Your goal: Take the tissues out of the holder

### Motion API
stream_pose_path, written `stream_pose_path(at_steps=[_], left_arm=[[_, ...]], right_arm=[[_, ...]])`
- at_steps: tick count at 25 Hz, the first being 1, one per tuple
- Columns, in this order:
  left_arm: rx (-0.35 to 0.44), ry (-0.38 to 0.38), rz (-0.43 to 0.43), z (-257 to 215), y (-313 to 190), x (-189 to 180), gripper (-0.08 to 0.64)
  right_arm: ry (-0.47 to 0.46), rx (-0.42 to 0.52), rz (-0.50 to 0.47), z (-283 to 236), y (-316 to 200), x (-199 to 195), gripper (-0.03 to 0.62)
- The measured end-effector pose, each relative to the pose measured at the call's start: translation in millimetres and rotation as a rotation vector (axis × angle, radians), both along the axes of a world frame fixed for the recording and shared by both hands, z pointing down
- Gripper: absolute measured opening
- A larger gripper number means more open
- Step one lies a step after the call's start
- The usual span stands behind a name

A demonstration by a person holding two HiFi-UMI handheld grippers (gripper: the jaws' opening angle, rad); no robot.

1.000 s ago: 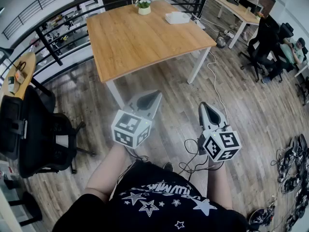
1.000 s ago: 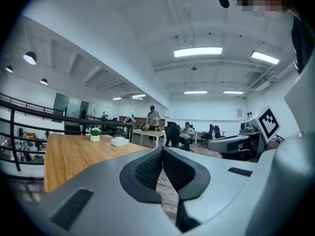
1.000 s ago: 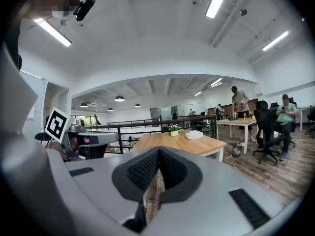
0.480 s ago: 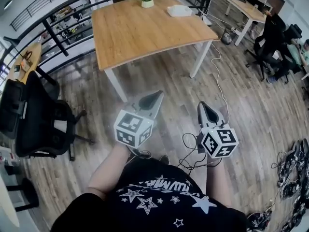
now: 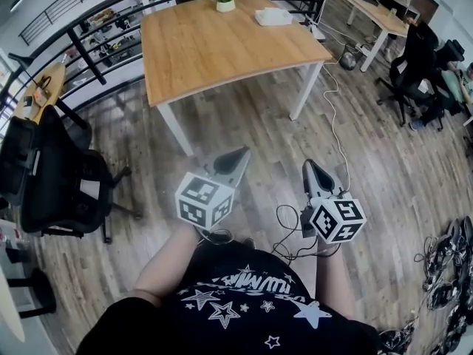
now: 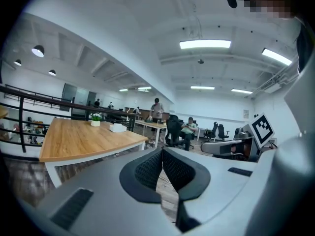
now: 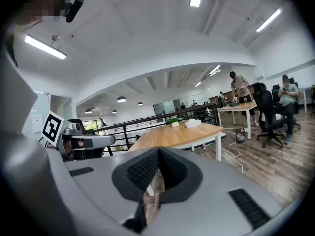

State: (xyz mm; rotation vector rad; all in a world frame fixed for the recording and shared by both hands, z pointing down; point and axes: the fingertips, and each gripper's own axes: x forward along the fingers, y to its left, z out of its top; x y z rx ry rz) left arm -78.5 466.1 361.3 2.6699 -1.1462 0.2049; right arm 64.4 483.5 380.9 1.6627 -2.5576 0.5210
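Tissues (image 5: 273, 17) sit far back on the table (image 5: 222, 65); left claw (image 5: 239, 154), right claw (image 5: 310, 166) pinched closed, empty. Best to step closer, then open.

Over floor (image 5: 251, 128), left tongs (image 5: 243, 153) and right tongs (image 5: 307, 163); apparent tissue holder (image 5: 273, 17) on table (image 5: 214, 54).

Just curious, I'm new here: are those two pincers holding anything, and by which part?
Nothing is held. The left gripper and the right gripper both have their jaws closed on nothing, away from the table.
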Motion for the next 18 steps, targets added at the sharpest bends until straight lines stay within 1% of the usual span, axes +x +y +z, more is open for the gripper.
stream_pose_path(at_steps=[2, 6, 11, 14, 18], left_arm=[[-0.003, -0.004, -0.001, 3, 1, 4, 0.014], [-0.006, -0.015, -0.005, 4, 8, 10, 0.014], [-0.045, -0.041, -0.015, 19, 4, 6, 0.014], [-0.052, -0.037, -0.011, 25, -6, -1, 0.014], [-0.053, -0.018, 0.000, 29, -32, -10, 0.014]], right_arm=[[-0.009, -0.001, -0.004, 3, -1, 3, 0.015], [-0.035, -0.020, -0.044, 9, 1, 2, 0.015], [-0.045, -0.050, -0.086, 23, -3, -6, 0.015], [-0.057, -0.079, -0.085, 32, -13, -12, 0.015], [-0.041, -0.082, -0.071, 34, -35, -19, 0.015]])
